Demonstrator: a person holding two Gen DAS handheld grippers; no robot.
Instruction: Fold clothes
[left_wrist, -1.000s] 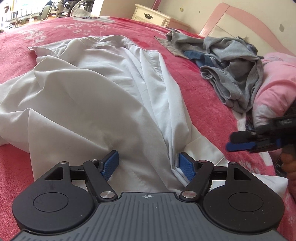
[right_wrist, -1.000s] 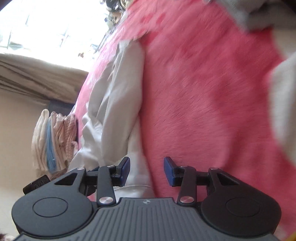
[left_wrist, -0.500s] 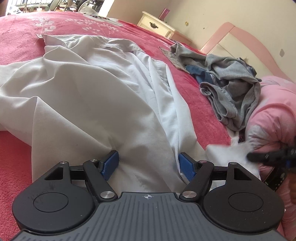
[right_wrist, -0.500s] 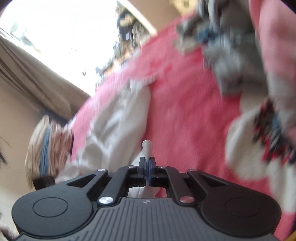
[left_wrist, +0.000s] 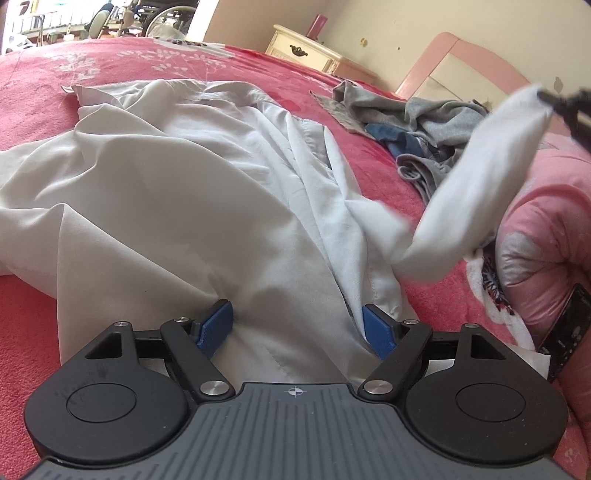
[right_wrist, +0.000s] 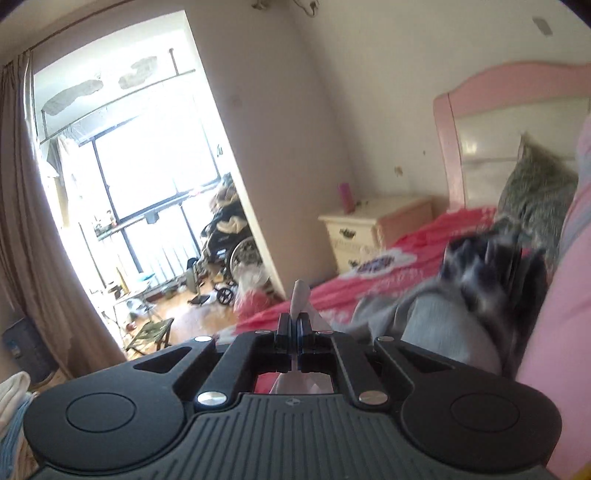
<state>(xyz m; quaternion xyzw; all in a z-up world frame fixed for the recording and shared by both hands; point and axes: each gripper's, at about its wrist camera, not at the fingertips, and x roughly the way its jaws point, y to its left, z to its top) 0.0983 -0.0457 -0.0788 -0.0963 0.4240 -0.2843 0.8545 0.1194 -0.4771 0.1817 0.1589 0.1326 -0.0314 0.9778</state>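
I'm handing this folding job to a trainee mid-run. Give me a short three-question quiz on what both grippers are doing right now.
1. True or false: the left gripper has its jaws shut on the white shirt.
2. What does the right gripper hold? A) shirt sleeve B) grey clothes C) nothing
3. Fill in: the sleeve is lifted above the ___ bedspread.

Key: 1 false, jaws open astride the fabric; 2 A; 3 red.

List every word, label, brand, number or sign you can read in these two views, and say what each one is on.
No readable text in either view.
Left gripper housing: only a small crosshair mark, no letters.
Right gripper housing: a similar mark, too small to read.
Red bedspread: white floral print only, no words.
Dark object by the pink pillow: markings too blurred to read.
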